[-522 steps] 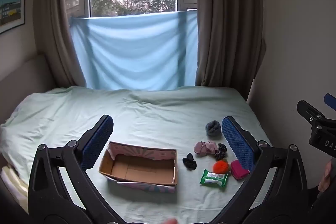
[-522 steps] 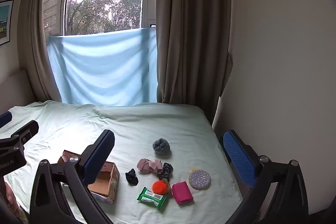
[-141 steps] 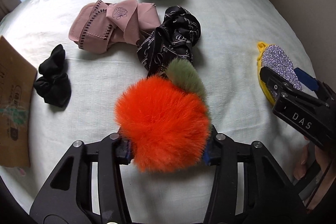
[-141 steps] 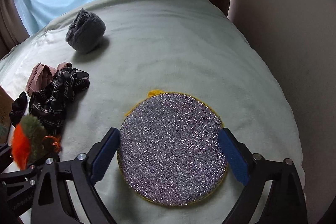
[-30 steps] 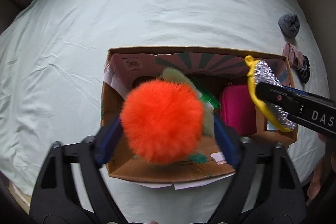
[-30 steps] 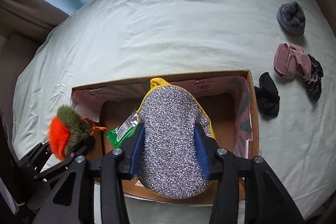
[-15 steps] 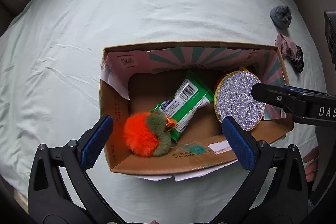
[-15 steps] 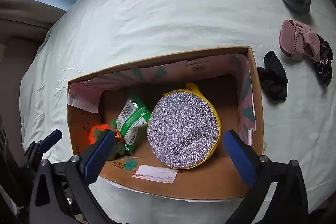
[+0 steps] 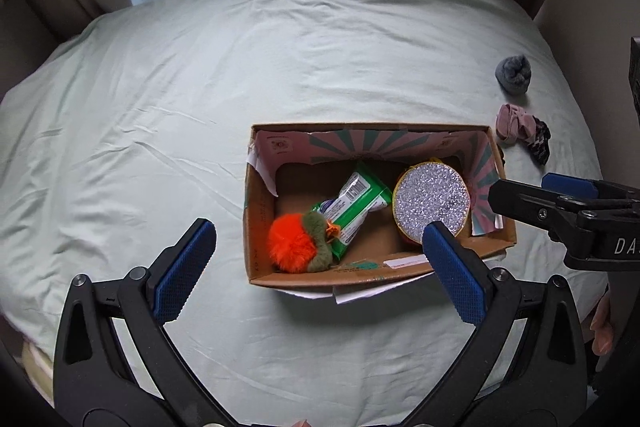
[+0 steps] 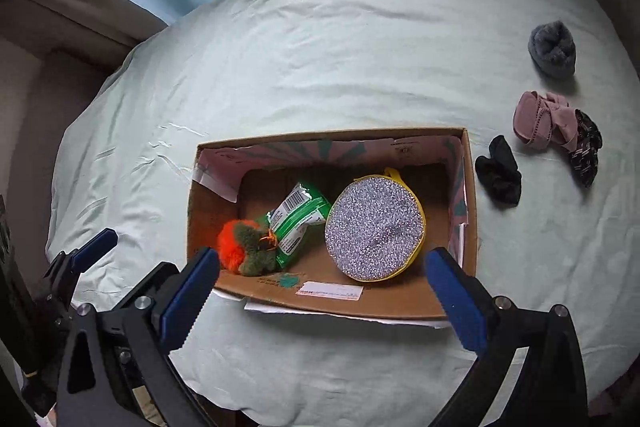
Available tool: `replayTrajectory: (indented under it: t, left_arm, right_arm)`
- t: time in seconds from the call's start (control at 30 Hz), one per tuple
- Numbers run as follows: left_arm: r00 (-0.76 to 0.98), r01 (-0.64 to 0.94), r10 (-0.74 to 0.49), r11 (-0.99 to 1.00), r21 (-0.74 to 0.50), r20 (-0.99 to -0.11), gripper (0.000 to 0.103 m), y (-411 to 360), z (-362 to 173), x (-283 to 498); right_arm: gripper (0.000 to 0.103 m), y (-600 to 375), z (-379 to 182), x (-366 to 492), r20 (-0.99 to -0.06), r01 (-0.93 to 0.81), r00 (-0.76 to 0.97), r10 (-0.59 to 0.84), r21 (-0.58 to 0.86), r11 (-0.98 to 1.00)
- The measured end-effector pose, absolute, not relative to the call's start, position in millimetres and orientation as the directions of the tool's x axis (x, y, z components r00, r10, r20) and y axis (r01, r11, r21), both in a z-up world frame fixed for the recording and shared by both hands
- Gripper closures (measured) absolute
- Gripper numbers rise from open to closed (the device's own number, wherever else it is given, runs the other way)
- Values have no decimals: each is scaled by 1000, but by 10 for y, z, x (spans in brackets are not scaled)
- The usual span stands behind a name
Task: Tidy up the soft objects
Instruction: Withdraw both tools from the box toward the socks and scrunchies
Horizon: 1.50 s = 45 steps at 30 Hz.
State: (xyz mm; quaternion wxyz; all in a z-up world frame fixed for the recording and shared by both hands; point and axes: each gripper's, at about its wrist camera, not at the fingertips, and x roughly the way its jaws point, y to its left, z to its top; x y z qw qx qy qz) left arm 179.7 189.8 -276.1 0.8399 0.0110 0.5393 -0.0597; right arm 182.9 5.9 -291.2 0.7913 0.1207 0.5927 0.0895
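Both grippers, left gripper and right gripper, gape wide and empty above the cardboard box, bare sheet all around

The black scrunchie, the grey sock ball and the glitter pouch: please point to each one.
black scrunchie (image 10: 499,175), right wrist view, middle of its folds
grey sock ball (image 10: 552,47), right wrist view, fuzzy centre
glitter pouch (image 10: 374,230), right wrist view, centre of sparkly face

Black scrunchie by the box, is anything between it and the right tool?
Only the cardboard box's right wall. The right tool hangs open above the box's near edge, and the black scrunchie lies on the sheet just outside that wall, uncovered from above.
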Motion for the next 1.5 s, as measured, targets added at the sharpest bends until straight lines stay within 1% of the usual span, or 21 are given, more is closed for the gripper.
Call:
replayTrajectory:
  t: [0.17, 0.4, 0.6, 0.73, 0.97, 1.13, 1.3, 1.5]
  left_arm:
    - [471, 76, -106, 994, -79, -876, 0, 2043, -2348, 1478]
    - [563, 26, -89, 996, -91, -821, 0, 2175, -1748, 967]
    - [634, 26, -74, 997, -74, -770, 0, 2157, -1389, 589]
    - [653, 33, -92, 995, -93, -752, 0, 2099, -1275, 468]
    - [661, 93, -164, 986, -137, -732, 0, 1769, -1208, 401]
    - [660, 131, -187, 982, -133, -728, 0, 1421, -1181, 447]
    - [666, 134, -183, 983, -125, -723, 0, 1022, -1137, 467]
    - [660, 95, -168, 985, -141, -733, 0, 510, -1151, 526]
  right_arm:
    - [0, 92, -2447, 1496, -898, -48, 362, 252, 252, 967]
    - [0, 18, -1784, 935, -835, -90, 505, 217, 199, 976]
    - [0, -153, -1371, 478, -784, -62, 606, 133, 120, 991]
    - [0, -344, -1197, 211, -747, -13, 663, 53, 60, 998]
    - [0, -755, -1089, -53, -700, 81, 714, -16, 60, 995]
    - [0, -1075, -1056, -107, -679, 110, 733, -33, 71, 991]
    - [0, -1401, -1085, -61, -671, 98, 741, -15, 86, 991]
    - [0, -1867, -1146, 86, -672, 53, 740, 21, 89, 995]
